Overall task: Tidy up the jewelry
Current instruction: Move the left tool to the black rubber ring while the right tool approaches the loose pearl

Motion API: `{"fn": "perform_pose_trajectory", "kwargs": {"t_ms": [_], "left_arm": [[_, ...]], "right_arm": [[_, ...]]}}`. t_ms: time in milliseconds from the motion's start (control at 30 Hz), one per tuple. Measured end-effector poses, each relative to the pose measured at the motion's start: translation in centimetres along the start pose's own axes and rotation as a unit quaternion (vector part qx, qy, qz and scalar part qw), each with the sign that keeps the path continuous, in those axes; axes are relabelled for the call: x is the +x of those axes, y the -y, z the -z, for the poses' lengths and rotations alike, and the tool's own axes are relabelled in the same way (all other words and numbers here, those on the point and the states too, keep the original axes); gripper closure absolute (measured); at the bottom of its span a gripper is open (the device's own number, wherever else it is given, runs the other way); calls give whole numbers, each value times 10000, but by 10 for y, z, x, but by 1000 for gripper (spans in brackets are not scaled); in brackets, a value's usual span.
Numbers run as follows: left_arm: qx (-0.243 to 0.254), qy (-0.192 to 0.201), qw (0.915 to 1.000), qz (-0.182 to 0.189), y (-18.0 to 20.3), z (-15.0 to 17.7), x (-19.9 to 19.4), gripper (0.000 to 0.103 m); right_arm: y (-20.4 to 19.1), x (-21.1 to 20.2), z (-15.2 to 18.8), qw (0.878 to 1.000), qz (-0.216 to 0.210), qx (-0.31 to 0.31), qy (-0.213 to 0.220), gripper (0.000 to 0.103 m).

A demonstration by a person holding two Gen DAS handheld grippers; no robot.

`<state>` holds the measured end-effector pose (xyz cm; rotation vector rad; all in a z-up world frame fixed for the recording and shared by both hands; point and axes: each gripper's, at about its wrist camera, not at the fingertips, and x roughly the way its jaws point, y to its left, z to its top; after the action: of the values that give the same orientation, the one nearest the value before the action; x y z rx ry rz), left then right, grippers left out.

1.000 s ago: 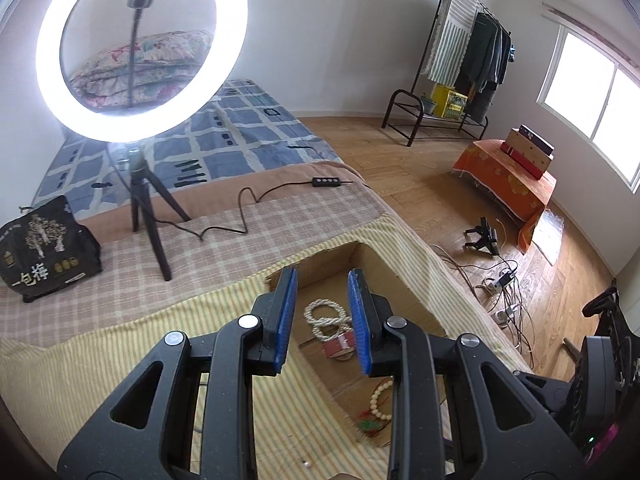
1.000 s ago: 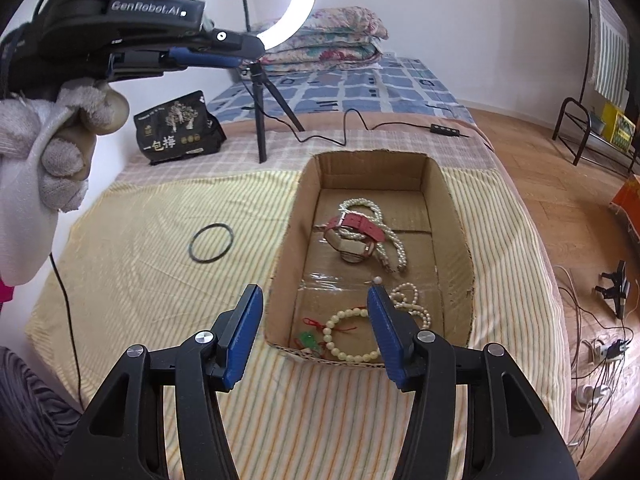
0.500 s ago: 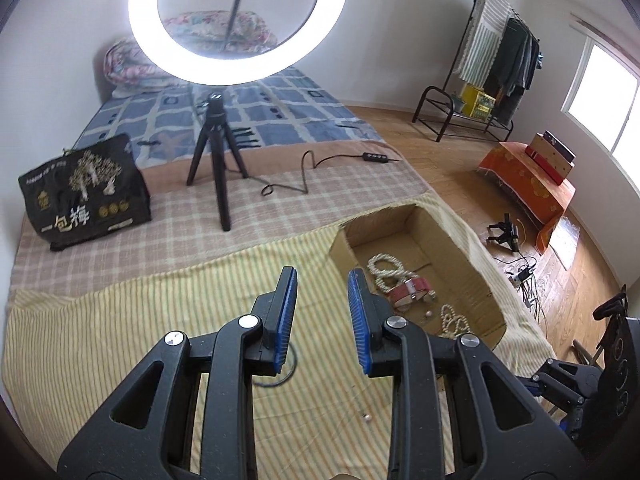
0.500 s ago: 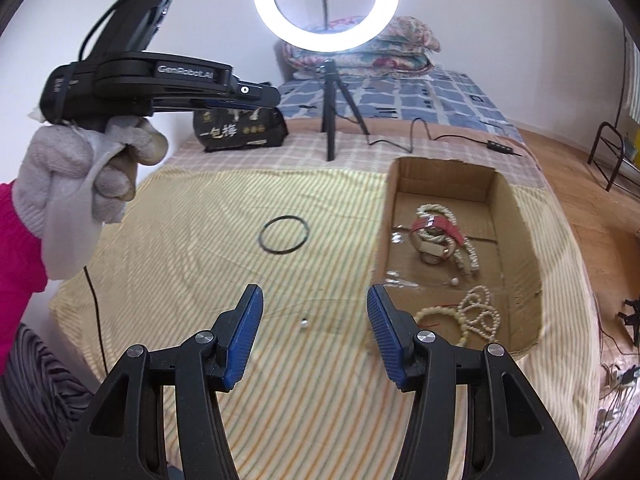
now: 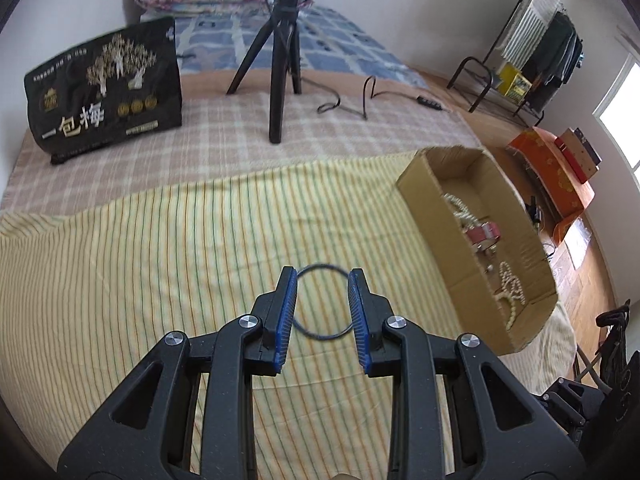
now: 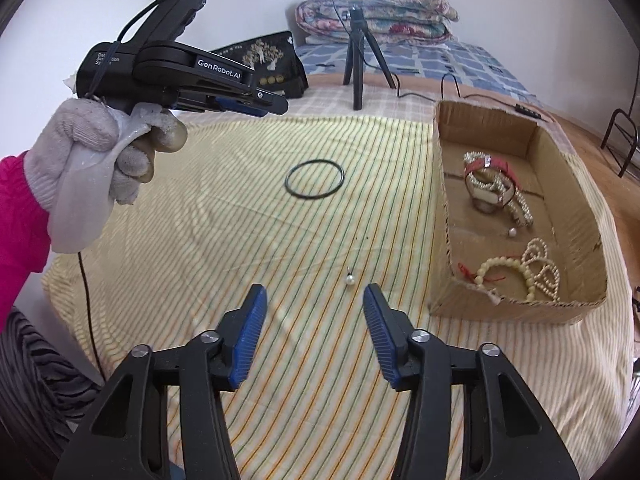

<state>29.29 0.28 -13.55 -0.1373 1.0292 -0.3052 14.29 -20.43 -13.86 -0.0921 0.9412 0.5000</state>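
1. While your left gripper (image 5: 322, 280) hung above the striped cloth (image 5: 140, 264), its jaws stood apart and empty, framing the black ring (image 5: 320, 300) in the left wrist view; the right wrist view showed the ring (image 6: 315, 179) flat on the cloth, untouched.
2. Your right gripper (image 6: 312, 300) was spread wide, grasping nothing, with a loose pearl (image 6: 350, 279) lying on the cloth just ahead of its tips.
3. You had the box (image 6: 500, 312) to the right, holding a red watch (image 6: 486, 168) and bead bracelets (image 6: 520, 268).
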Motion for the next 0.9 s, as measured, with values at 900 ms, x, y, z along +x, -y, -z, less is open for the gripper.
{"fn": "perform_pose_trajectory", "kwargs": {"t_ms": [900], "left_arm": [[-359,-715,9965,-227,-20,12,70,78]], "right_arm": [[9,49,1,9983,430,-88,-391,75]]}}
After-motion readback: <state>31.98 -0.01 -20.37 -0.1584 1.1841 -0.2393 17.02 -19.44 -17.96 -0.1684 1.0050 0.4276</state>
